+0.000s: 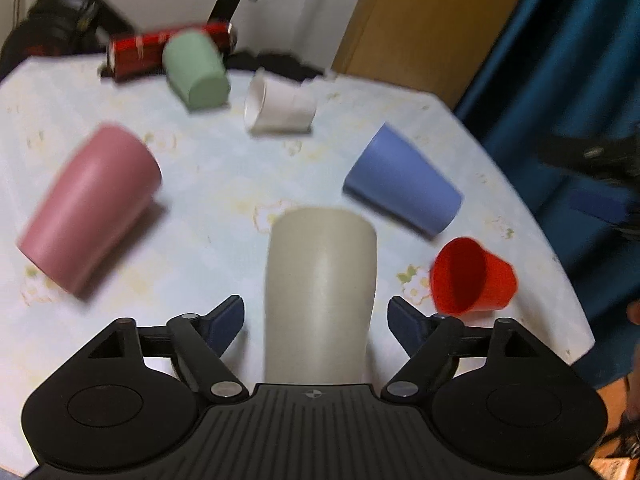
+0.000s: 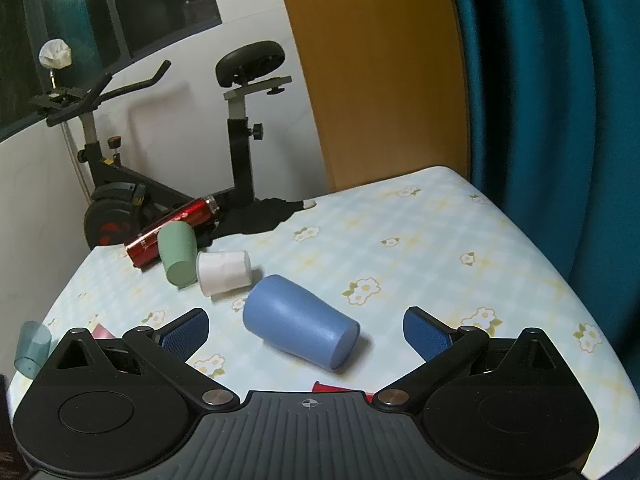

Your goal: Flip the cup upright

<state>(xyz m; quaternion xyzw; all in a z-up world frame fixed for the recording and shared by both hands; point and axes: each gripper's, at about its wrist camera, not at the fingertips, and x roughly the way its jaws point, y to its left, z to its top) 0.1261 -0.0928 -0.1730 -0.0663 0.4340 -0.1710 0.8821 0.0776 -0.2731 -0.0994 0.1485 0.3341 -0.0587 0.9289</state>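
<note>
A beige cup (image 1: 320, 296) lies on its side between the fingers of my left gripper (image 1: 316, 320), which is open with a gap on each side of the cup. Around it on the table lie a pink cup (image 1: 90, 208), a green cup (image 1: 196, 70), a white cup (image 1: 278, 106), a blue cup (image 1: 402, 184) and a red cup (image 1: 472, 278), all on their sides. My right gripper (image 2: 306, 332) is open and empty, hovering above the blue cup (image 2: 298, 326). The right wrist view also shows the green cup (image 2: 178, 254) and the white cup (image 2: 224, 272).
The table has a pale floral cloth (image 2: 440, 264). A red can (image 1: 168, 50) lies at the far edge behind the green cup. A clear teal cup (image 2: 32, 348) stands at the left edge. An exercise bike (image 2: 168, 152) and a blue curtain (image 2: 560, 100) stand beyond the table.
</note>
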